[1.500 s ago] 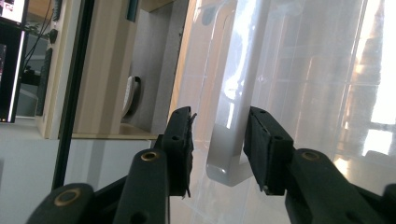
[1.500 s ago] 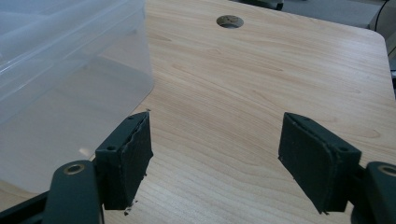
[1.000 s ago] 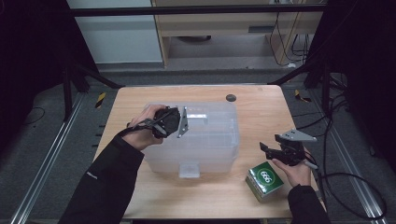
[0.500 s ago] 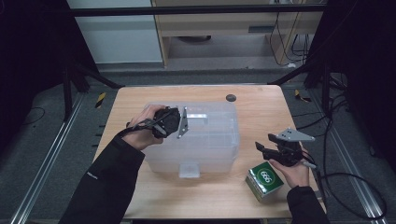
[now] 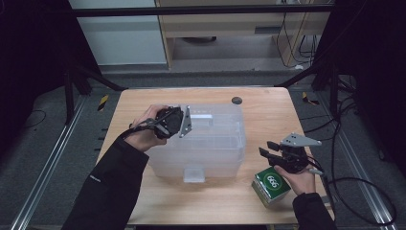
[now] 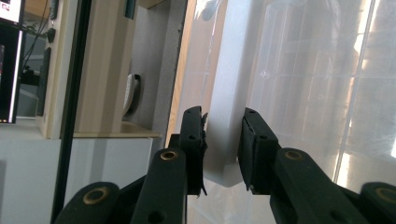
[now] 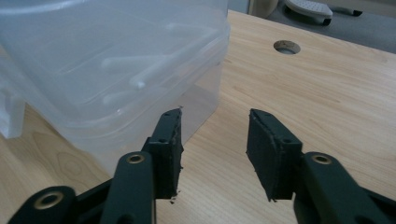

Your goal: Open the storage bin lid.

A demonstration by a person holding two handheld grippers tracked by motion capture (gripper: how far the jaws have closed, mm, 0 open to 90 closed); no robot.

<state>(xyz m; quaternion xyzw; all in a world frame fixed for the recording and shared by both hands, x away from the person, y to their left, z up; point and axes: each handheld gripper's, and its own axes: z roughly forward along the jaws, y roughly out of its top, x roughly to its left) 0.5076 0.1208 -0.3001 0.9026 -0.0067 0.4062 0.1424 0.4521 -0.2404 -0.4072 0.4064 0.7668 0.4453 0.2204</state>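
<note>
— So, where do we stand with our left gripper (image 6: 219, 149)?

— We have it at the far left end of the clear plastic storage box (image 5: 210, 139). In the left gripper view a white latch flap (image 6: 229, 116) of that box runs up between our jaws, and both pads sit against it, one on each side. So we are clamped on the latch, jaws narrow, with the flap's lower edge just above where the jaws fork.

— And the box itself?

— It lies to the right of those jaws, its ribbed translucent wall rising beside the right-hand jaw. From above it sits in the middle of the wooden table (image 5: 268, 115), lid on, a second latch showing on its near side.

— Our right gripper (image 7: 214, 140)?

— We hold it off the box's right end, pointing toward it. Its jaws have just been closing, yet nothing is between them: through the gap we see bare tabletop. They are partly apart, pads touching nothing. The box's corner lies ahead of the left-hand jaw, near but apart from it.

— Anything else nearby?

— A green carton (image 5: 272, 186) lies on the table under our right hand (image 5: 299, 175), behind the jaws rather than ahead of them. A round hole (image 7: 286, 46) in the tabletop sits well beyond the right-hand jaw.
</note>
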